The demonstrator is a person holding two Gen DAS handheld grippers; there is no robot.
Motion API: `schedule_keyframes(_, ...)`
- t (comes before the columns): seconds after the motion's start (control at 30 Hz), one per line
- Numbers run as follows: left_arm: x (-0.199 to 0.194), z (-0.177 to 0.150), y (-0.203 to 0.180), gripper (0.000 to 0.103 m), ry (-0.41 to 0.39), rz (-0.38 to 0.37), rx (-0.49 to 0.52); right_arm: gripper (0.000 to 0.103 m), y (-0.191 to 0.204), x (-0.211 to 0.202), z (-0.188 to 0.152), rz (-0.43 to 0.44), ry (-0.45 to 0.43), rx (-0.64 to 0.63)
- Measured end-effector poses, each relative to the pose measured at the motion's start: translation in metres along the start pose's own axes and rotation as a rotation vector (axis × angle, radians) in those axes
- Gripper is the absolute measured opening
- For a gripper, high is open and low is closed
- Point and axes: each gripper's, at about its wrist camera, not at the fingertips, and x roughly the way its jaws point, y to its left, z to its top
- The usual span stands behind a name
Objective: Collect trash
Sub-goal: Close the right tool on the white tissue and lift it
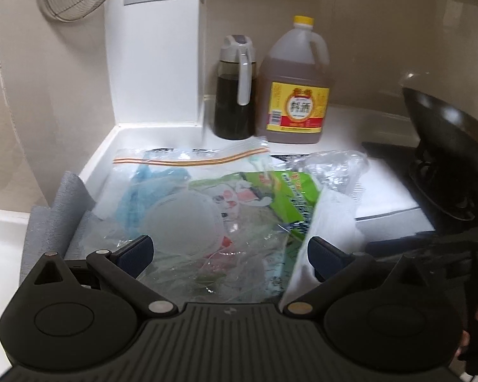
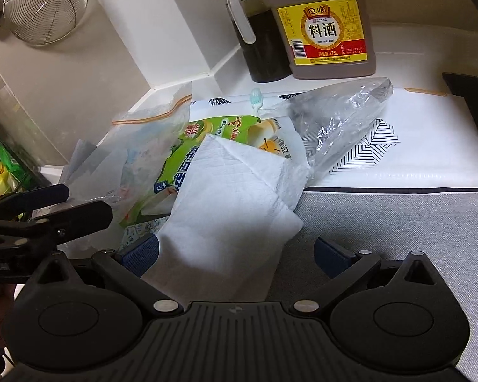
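Note:
A pile of trash lies on the white counter (image 1: 98,156). It holds a clear zip bag (image 1: 191,159) with an orange strip, a green snack wrapper (image 1: 283,191), a round clear lid (image 1: 181,219), a crumpled clear bag (image 2: 341,117) and a white paper towel (image 2: 232,197). My left gripper (image 1: 231,254) is open over the clear plastic, with the paper towel's edge against its right finger. My right gripper (image 2: 235,254) is open with the paper towel's near end between its fingers. The left gripper (image 2: 89,200) also shows at the left of the right wrist view.
A dark sauce dispenser (image 1: 234,95) and a cooking wine jug (image 1: 294,89) stand behind the pile by the white wall corner. A black wok (image 1: 446,133) sits to the right. A grey cloth (image 2: 398,222), a patterned mat (image 2: 398,133), a toothbrush (image 2: 256,95) and a wire strainer (image 2: 44,6) are nearby.

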Motion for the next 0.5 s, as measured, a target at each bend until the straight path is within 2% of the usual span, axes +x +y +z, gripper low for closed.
schedule_keyframes(0.13, -0.004, -0.003, -0.006, 0.103, -0.009, -0.043, 0.057, 0.103, -0.005, 0.002, 0.002, -0.017, -0.002, 0.019)
schedule_keyframes(0.23, 0.003, -0.008, -0.007, 0.103, 0.026, -0.025, 0.095, 0.103, -0.008, 0.005, 0.003, -0.008, 0.007, 0.046)
schedule_keyframes(0.33, 0.015, -0.008, -0.004, 0.103, 0.086, 0.002, 0.086, 0.103, -0.008, 0.009, 0.004, 0.003, 0.014, 0.066)
schedule_keyframes(0.4, 0.019, -0.006, -0.004, 0.103, 0.098, 0.025, 0.079, 0.103, -0.008, 0.012, 0.004, 0.009, 0.023, 0.079)
schedule_keyframes(0.47, 0.022, -0.004, -0.005, 0.098, 0.113, 0.04, 0.079, 0.103, -0.007, 0.013, 0.003, 0.013, 0.024, 0.084)
schedule_keyframes(0.5, 0.021, -0.003, -0.006, 0.091, 0.113, 0.054, 0.091, 0.103, -0.007, 0.012, 0.003, 0.016, 0.02, 0.093)
